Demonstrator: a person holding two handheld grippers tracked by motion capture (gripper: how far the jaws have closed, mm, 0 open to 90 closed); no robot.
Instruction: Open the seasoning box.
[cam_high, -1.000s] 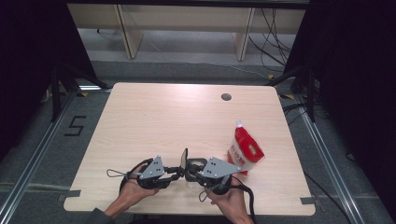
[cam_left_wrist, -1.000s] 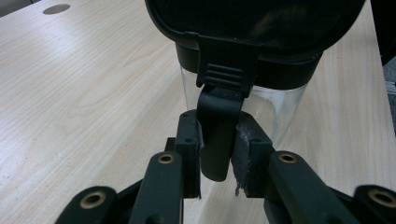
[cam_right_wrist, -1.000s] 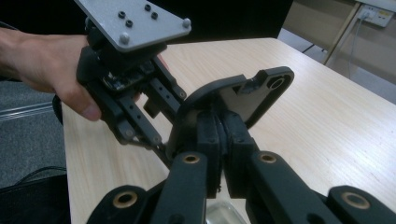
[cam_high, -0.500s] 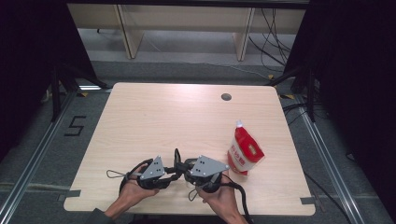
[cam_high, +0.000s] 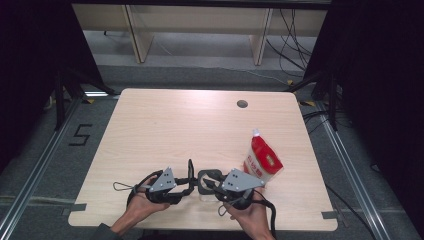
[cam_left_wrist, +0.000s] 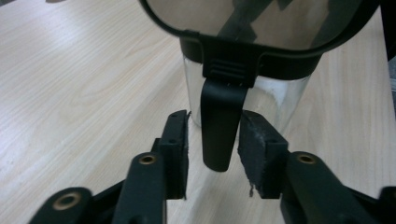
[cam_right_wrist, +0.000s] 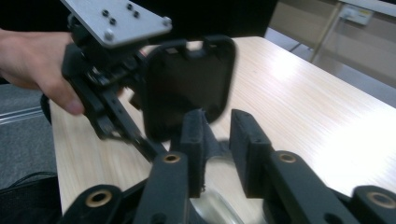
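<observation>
Near the front edge of the table (cam_high: 150, 120), a clear jar (cam_left_wrist: 245, 95) with a hinged black lid (cam_left_wrist: 261, 21) is being opened. The smooth plastic tab (cam_left_wrist: 220, 123) is being released by the left gripper (cam_left_wrist: 215, 149), its jaws just widened, pads apart from it. The right gripper (cam_right_wrist: 217, 135), just partly opened, is holding nothing. Next, a refill from the red pouch (cam_high: 262, 161) is probably needed.

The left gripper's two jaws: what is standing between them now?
The black latch tab of the clear container hangs between the left gripper pads, untouched by either, in the left gripper view.
</observation>
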